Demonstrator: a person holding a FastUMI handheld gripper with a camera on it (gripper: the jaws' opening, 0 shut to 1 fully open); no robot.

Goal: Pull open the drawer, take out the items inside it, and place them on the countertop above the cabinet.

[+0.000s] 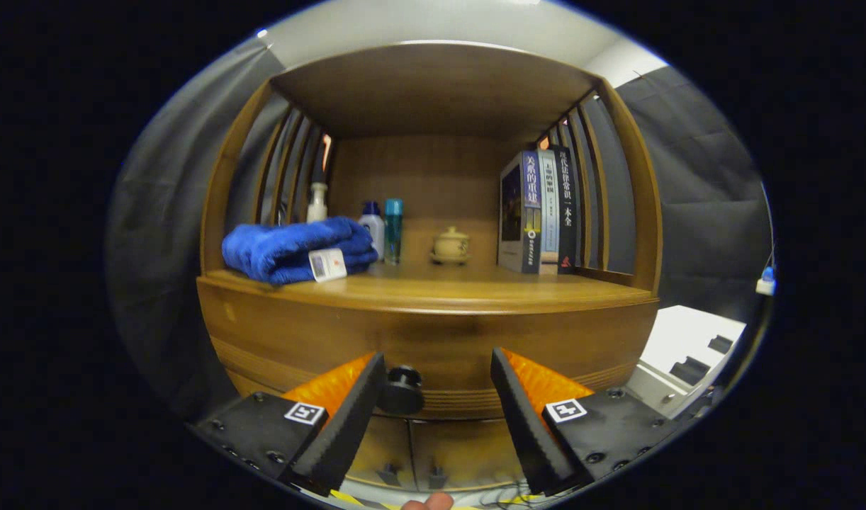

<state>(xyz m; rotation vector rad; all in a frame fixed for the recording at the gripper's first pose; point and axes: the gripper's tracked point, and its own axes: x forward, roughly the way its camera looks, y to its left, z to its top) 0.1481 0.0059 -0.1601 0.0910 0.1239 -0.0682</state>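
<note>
Between the gripper's (439, 368) spread fingers, drawer knob (403, 389)

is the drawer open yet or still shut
Shut. The drawer front sits flush under the countertop, nothing of its inside showing. The tool is open, its left finger beside the knob, not gripping it.

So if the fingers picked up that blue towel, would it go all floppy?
Probably, yes. The blue towel is soft folded cloth with rounded edges, so it would likely sag and unfold if pinched at one spot. It looks light for its bulk, and its fuzzy surface should grip rather than slip. The gripper is open, with the drawer knob beside one finger.
</note>
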